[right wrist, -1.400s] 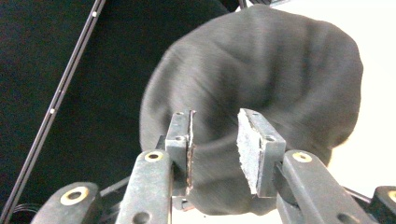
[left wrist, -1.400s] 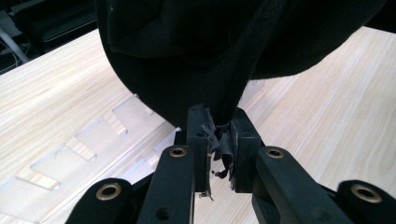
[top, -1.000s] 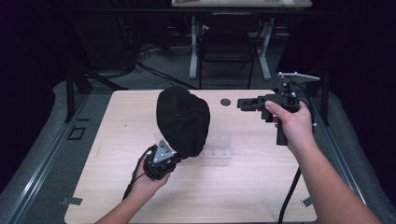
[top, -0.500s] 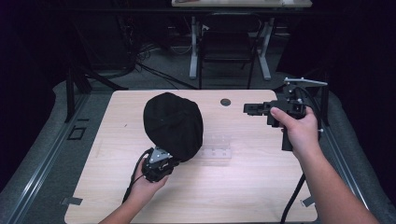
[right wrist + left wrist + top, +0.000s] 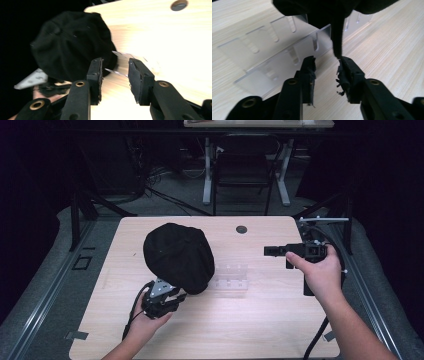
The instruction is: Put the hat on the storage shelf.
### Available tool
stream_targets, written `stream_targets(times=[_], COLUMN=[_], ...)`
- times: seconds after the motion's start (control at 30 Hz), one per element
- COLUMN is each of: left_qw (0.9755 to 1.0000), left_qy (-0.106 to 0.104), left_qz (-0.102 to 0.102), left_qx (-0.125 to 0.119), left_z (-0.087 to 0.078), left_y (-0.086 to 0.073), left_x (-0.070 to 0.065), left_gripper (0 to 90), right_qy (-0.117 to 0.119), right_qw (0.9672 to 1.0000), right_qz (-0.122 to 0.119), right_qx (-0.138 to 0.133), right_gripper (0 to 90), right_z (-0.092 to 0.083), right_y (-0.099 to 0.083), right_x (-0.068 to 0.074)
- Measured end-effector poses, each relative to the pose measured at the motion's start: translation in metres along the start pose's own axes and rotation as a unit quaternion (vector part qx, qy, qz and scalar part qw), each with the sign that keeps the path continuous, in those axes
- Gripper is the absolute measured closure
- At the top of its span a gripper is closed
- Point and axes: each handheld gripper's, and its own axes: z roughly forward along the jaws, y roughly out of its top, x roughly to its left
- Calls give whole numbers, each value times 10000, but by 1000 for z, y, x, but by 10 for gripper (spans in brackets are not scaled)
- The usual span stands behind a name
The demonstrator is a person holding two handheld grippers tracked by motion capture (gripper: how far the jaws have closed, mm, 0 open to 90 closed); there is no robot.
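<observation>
In the high view, the left gripper sits low at the black cap, which has shifted left and now drapes over the clear acrylic rack; the right gripper points left, level. In the left gripper view, jaws have just been opening, the cap's hanging edge touching one pad. In the right gripper view, jaws spread, empty.

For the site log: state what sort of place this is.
Probably a lab or recording workspace, not a home: a bare wooden table under bright light amid dark surroundings, loose cables on the floor behind it, and another desk's metal legs beyond.
</observation>
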Motion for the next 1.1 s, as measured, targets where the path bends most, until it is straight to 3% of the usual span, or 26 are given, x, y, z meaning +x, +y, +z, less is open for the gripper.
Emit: stream_targets(times=[0.3, 0.43, 0.5, 0.6, 0.7, 0.83, 1.1], left_qw=[9996, 9984, 9982, 9979, 9981, 9982, 9985], left_qy=[-12, -57, -37, -35, -47, -93, -116], left_qz=[-275, -533, -570, -627, -592, -584, -537], left_qx=[-100, -164, -158, -144, -153, -138, -72], left_z=[-13, -12, -12, -12, -10, -8, -4], left_y=[-12, -22, -25, -27, -27, -28, -30], left_x=[13, 22, 25, 27, 26, 24, 21], left_gripper=[529, 516, 515, 515, 515, 506, 504], right_qy=[-500, -937, -1118, -972, -1228, -1086, -1329], right_qw=[9986, 9946, 9919, 9936, 9897, 9914, 9874], right_qz=[-93, -414, -565, -502, -667, -591, -739], right_qx=[120, 183, 216, 284, 308, 434, 450], right_gripper=[625, 624, 620, 617, 617, 612, 599], right_z=[14, 18, 21, 27, 34, 45, 63], right_y=[-23, -31, -35, -43, -51, -65, -95], right_x=[-9, -6, -2, -2, -2, -9, -21])
